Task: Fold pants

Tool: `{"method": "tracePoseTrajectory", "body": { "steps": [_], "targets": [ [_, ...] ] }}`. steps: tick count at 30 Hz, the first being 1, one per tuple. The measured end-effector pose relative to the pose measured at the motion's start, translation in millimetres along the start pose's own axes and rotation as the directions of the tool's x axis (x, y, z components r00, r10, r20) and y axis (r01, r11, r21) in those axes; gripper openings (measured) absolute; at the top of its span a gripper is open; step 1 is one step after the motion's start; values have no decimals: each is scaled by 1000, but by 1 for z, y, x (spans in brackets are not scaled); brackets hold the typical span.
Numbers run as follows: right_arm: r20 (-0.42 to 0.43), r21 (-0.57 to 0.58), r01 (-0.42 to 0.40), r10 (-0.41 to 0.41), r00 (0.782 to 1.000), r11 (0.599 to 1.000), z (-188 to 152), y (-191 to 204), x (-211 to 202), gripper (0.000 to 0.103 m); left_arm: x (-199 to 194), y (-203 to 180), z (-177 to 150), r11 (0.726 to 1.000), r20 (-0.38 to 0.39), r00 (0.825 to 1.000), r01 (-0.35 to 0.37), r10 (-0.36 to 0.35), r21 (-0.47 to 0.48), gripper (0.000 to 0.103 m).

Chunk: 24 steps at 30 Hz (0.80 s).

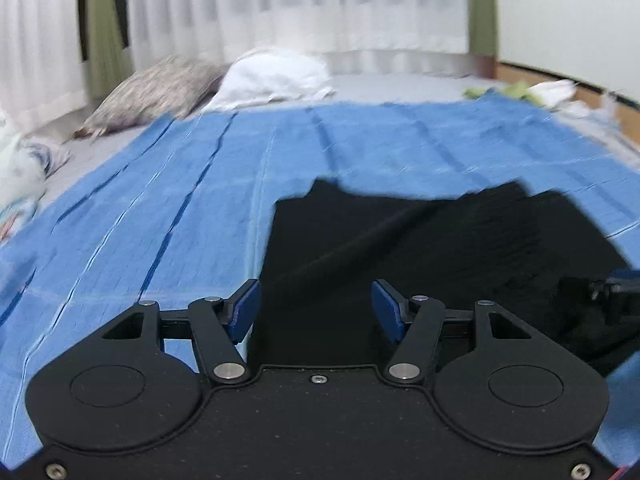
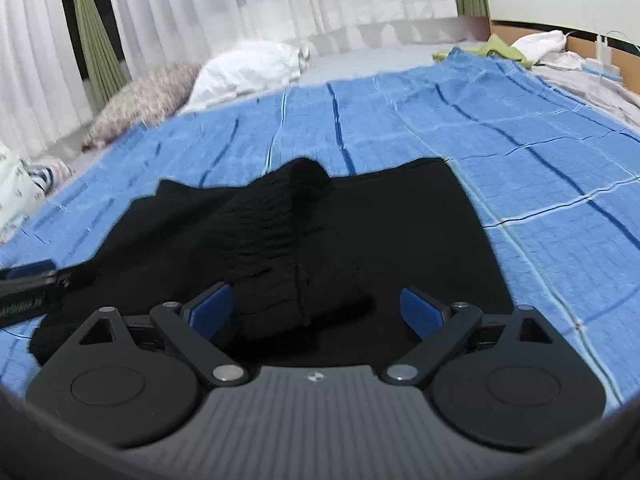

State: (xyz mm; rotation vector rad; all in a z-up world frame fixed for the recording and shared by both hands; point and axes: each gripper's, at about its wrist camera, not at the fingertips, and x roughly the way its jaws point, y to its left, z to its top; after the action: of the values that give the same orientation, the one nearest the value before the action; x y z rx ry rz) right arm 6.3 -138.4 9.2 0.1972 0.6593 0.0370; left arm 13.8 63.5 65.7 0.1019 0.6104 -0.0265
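Observation:
Black pants [image 1: 420, 248] lie spread on a blue striped blanket [image 1: 160, 200] on a bed. My left gripper [image 1: 316, 308] hovers over the pants' left edge, open, with nothing pressed between its blue pads. In the right wrist view the pants [image 2: 380, 232] show a bunched ridge of fabric running up the middle. My right gripper [image 2: 318, 312] stands wide open over that ridge, whose near end lies between the fingers close to the left pad. The blanket [image 2: 540, 160] extends far to the right. Each gripper's tip shows at the edge of the other's view.
A patterned pillow [image 1: 152, 92] and a white bundle [image 1: 276, 76] lie at the far end of the bed below white curtains [image 1: 320, 4]. Green cloth [image 2: 500, 50] and white items [image 2: 540, 44] sit at the far right by a wooden edge. Crumpled bedding [image 1: 20, 168] is at the left.

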Motion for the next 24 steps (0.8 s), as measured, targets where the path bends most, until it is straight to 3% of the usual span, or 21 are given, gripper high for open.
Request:
{"method": "tracePoseTrajectory", "body": {
  "steps": [3,5,6,8,9,10,13,16,21,24],
  "targets": [
    [-37,33,12,-11,999,999,-2,5,20,100,19,7,-13,999,-71,997,-18,16,-27,58],
    [-13,16,26,-26,1000,1000,-4,9,25,92,24,10,-21,999,-85,996,-17,13,-46,58],
    [-6,16,34,-34,999,999,-3,11,27,85,24,12,-24,998,-77,997,-14,10,-54,58],
    [11,32,21,-21,1000,999,0,9,25,60,26,13,-23,998,-75,997,-1,-3,-61,58],
    [20,47,10,-11,1000,999,2,7,23,56,26,13,-22,998,-74,997,2,-7,-68,58],
    [34,60,0,-2,999,998,4,4,18,40,26,12,-20,997,-70,997,8,-13,-74,58],
    [109,8,60,-61,992,998,9,0,-7,24,19,9,-18,995,-48,998,48,-52,-88,57],
    [163,-27,148,-141,976,989,5,-6,-29,21,14,-3,-18,994,-52,995,79,-83,-71,57],
    [141,-8,220,-216,966,976,-17,-23,-36,22,8,-19,-26,995,-63,993,103,-104,-18,58],
    [173,-16,258,-251,952,966,-27,-23,-45,23,1,-21,-28,994,-60,993,106,-105,1,58]
  ]
}}
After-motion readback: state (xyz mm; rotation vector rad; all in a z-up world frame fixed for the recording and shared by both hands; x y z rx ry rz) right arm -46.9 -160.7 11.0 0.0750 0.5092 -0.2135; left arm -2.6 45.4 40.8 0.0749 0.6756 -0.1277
